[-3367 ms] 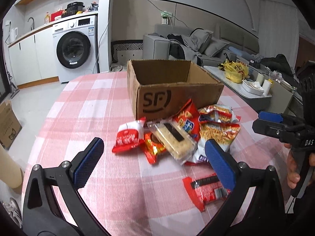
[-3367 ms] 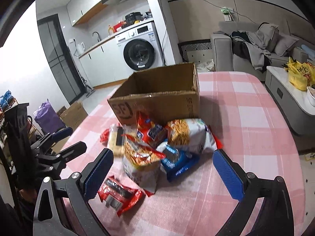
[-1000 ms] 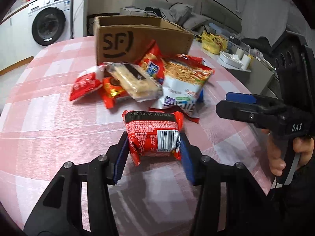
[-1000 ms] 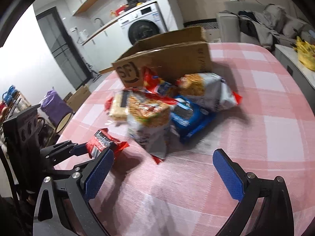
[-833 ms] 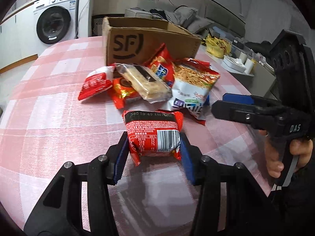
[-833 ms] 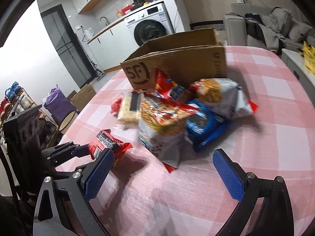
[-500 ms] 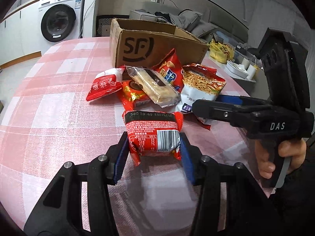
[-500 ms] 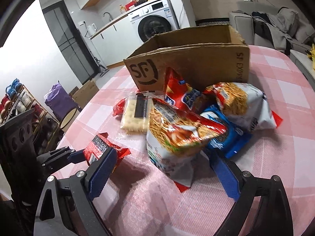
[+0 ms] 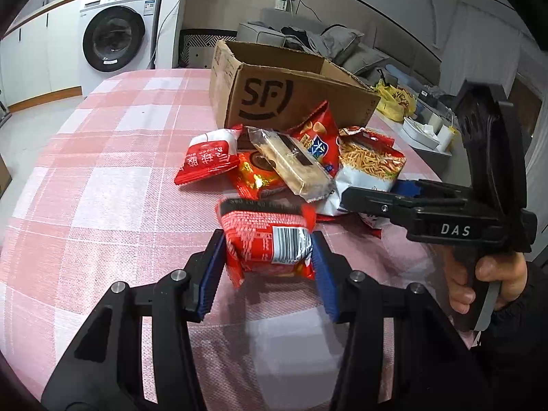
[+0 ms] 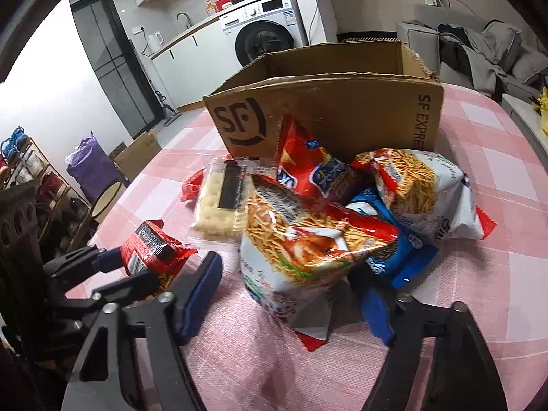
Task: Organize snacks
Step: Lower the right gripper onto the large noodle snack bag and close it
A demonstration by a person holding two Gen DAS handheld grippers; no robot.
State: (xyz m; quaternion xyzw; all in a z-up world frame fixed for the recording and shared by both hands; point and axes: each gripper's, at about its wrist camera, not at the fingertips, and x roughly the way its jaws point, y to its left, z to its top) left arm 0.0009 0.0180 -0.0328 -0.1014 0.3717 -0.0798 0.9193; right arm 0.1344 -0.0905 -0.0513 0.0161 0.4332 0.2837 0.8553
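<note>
My left gripper point(image 9: 268, 250) is shut on a red snack packet point(image 9: 263, 236), held just above the pink checked table point(image 9: 102, 188). The same packet point(image 10: 150, 243) shows at the left of the right wrist view. My right gripper point(image 10: 291, 284) straddles a white noodle-snack bag point(image 10: 291, 250) at the front of the snack pile. Its jaws are closing, and both blue pads stand a little off the bag. An open cardboard box point(image 9: 291, 99) marked SF stands behind the pile.
The pile also holds a cracker pack point(image 9: 291, 161), a red chips bag point(image 9: 315, 133), a red-and-white packet point(image 9: 209, 161), a blue packet point(image 10: 394, 250) and a second noodle bag point(image 10: 421, 188). A hand point(image 9: 479, 281) grips the right tool. Bare tablecloth lies to the left.
My right gripper moved forward over the noodle bag and its jaws narrowed around it. My left gripper, open earlier, took the red packet and keeps hold of it.
</note>
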